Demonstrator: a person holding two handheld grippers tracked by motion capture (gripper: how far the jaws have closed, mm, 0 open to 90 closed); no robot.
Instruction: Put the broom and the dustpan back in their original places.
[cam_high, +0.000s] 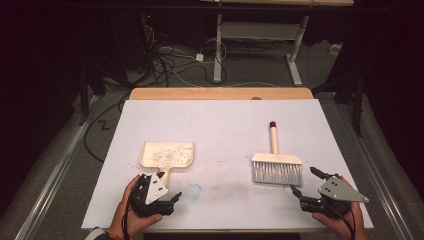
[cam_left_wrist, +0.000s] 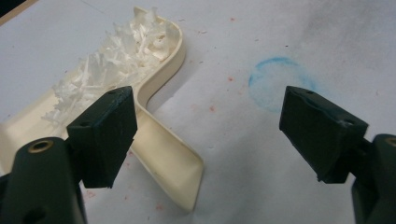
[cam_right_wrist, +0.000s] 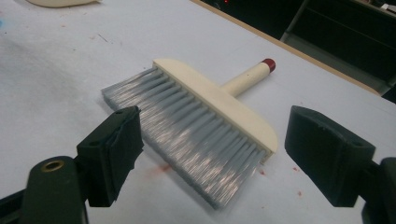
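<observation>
A cream dustpan (cam_high: 167, 155) lies at the front left of the table with white shreds (cam_left_wrist: 112, 60) heaped in it, and its handle (cam_left_wrist: 170, 158) points toward me. My left gripper (cam_high: 169, 186) is open at that handle's end, with the handle just inside its left jaw and untouched. A cream hand brush (cam_high: 276, 167) with grey bristles and a red-tipped handle lies flat at the front right. My right gripper (cam_high: 303, 179) is open just short of the bristles (cam_right_wrist: 187, 126), which sit between its spread jaws.
A white sheet (cam_high: 225, 125) covers the wooden table (cam_high: 220, 93); it carries a blue ring stain (cam_high: 195, 191), grey smudges and small red specks. On the floor beyond the far edge are cables and a desk frame (cam_high: 218, 50).
</observation>
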